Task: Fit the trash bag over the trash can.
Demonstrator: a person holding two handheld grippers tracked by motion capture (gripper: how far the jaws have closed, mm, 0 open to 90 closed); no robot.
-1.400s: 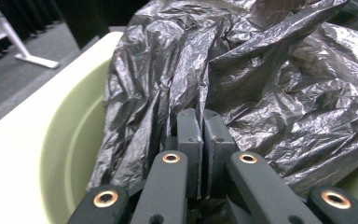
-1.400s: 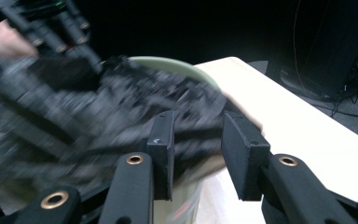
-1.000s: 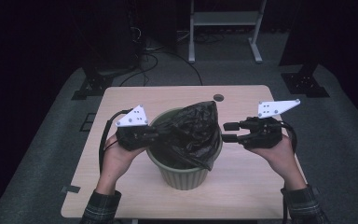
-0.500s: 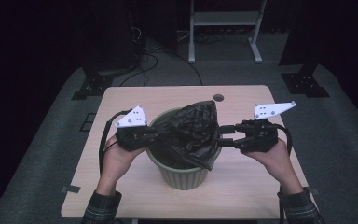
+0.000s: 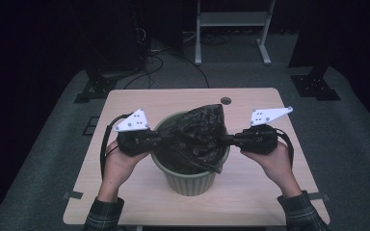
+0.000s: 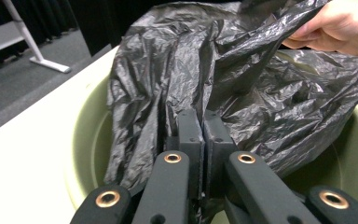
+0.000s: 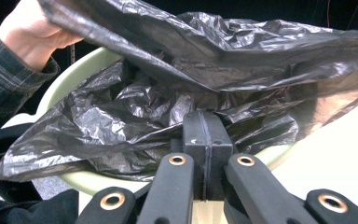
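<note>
High view, bag: the crinkled black plastic bin bag (image 5: pixel 197 137) sits in the mouth of the ribbed pale-green round plastic bin (image 5: pixel 189 180), which stands mid-way on the light wooden desk (image 5: pixel 125 202); most of the film is still bunched above the rim.
High view, hands: the left claw (image 5: pixel 158 140) and the right claw (image 5: pixel 224 139) come at the bag from opposite sides, I'd say so the mouth can be pulled apart and spread over the rim.
Left gripper view, grip: the jaws are pressed together on a fold of the bag (image 6: pixel 186 79) just above the bin's near wall (image 6: pixel 86 140), anchoring that side.
Right gripper view, grip: its jaws have just been closing and now pinch the film's edge (image 7: pixel 205 100) over the bin rim (image 7: pixel 74 63); a taut sheet runs across to the far hand (image 7: pixel 30 35).
Likely next: draw both edges outward and down.
</note>
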